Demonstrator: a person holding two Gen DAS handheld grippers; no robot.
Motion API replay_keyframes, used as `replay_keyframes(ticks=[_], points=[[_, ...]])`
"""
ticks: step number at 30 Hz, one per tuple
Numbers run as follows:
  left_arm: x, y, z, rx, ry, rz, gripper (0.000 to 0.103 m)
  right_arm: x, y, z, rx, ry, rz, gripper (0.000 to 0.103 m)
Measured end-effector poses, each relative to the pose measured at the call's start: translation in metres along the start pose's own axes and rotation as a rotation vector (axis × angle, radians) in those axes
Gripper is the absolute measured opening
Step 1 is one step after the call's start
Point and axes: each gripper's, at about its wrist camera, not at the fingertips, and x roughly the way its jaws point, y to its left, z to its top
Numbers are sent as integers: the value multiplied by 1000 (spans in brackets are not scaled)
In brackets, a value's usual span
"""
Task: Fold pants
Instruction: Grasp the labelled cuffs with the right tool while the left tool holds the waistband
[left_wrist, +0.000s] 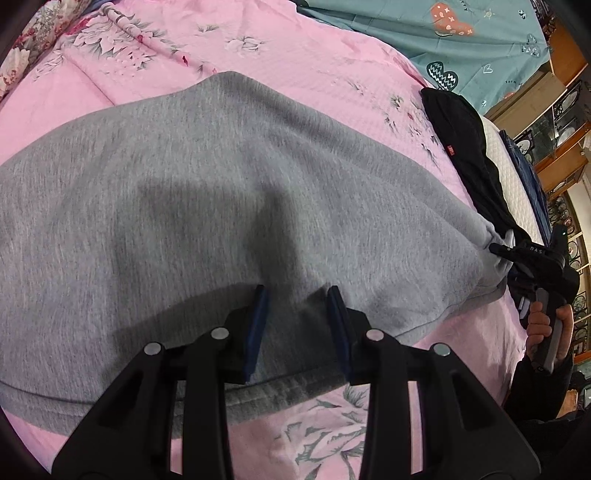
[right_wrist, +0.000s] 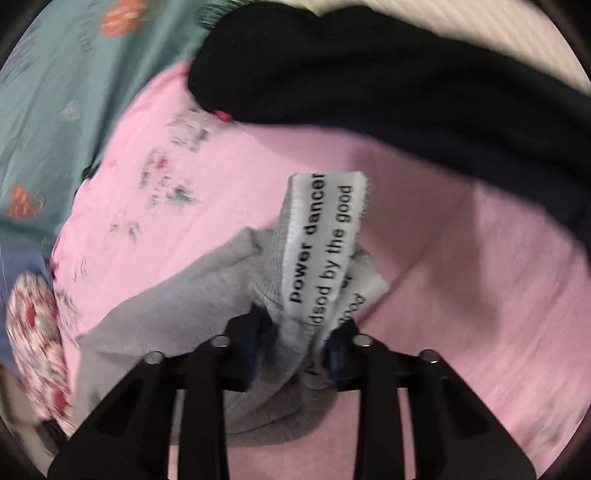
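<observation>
— Both tongs, what do they do?

— My left gripper (left_wrist: 299, 325) is spread, its blue pads (left_wrist: 258, 325) on each side of the near edge of the grey knitted pants (left_wrist: 221, 206), not pinching. My right gripper (right_wrist: 295, 347) is pressed together on a bunched end of the same pants, where a white printed label (right_wrist: 321, 240) stands up.

— Where do the pants lie?

— Flat on the pink flowered bedsheet (left_wrist: 258, 55). Beyond the right side a black garment (left_wrist: 465, 147) lies just beside them, and farther away is a teal patterned cloth (left_wrist: 424, 40).
</observation>
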Motion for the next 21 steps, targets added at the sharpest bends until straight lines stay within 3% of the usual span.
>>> replay_keyframes(ticks=[3,6,8,13,17,18,21], points=[[0,-3,-1,22,2,11,34,-1,-1,12,-23,-13,22,17],[1,-12,-3,85,6,52,34,22,-9,6,-30,24,-13,17],[2,-16,-5,116,12,72,34,26,-15,2,-31,9,7,18],[-5,-15,4,63,50,60,32,15,-7,-1,-108,-26,17,20],[-38,-54,23,88,-26,-55,32,14,-11,-4,-129,-45,47,21],[-41,-67,29,95,-43,-69,37,16,-14,-4,-131,-47,59,22],[-19,-112,48,105,-13,-76,41,16,-19,-6,-127,-52,87,23]])
